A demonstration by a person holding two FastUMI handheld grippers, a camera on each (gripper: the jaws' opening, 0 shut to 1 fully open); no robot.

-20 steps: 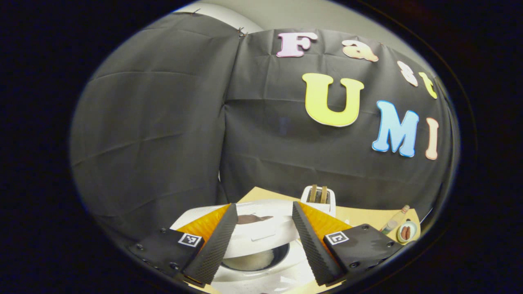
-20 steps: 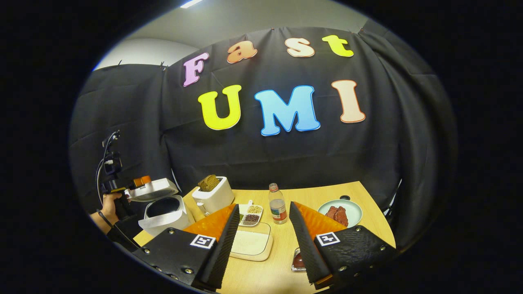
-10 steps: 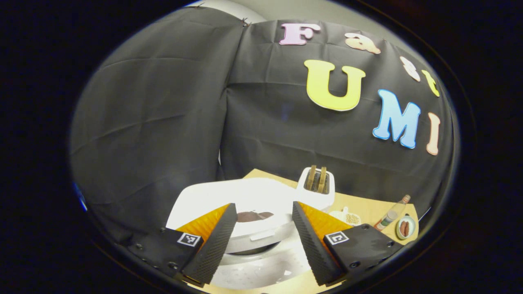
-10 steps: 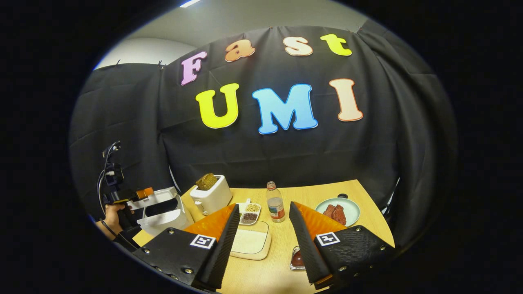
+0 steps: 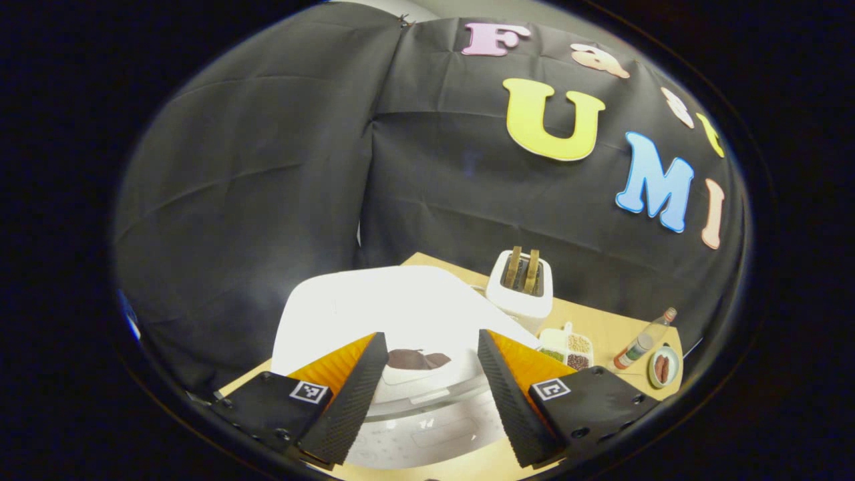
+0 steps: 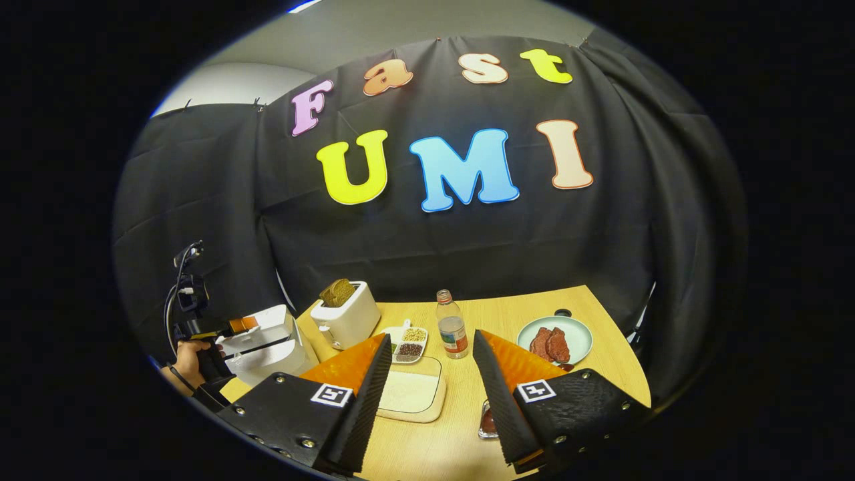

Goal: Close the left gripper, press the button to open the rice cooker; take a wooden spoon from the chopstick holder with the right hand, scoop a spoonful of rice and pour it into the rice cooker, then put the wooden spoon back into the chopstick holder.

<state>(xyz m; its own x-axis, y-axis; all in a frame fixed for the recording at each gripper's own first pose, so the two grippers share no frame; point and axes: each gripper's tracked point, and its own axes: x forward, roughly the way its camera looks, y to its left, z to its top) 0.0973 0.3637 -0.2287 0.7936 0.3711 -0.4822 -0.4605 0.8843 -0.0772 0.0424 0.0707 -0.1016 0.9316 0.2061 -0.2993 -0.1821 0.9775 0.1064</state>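
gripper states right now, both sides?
Left gripper: open, holding nothing, over the white rice cooker's lid.
Right gripper: open, empty, above the light wooden table.

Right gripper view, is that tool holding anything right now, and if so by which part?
Nothing. The right tool is open above the table, its fingers bare and apart.

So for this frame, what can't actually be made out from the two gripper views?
- Rice cooker pot, left gripper view: the white lid covers it, so any rice inside is hidden.
- Rice cooker front panel, left gripper view: its markings are too blurred to make out.
- Left hand-held gripper, right gripper view: too small to tell whether it touches the lid.
- Small red-brown item, right gripper view: half hidden behind the right hand-held gripper.
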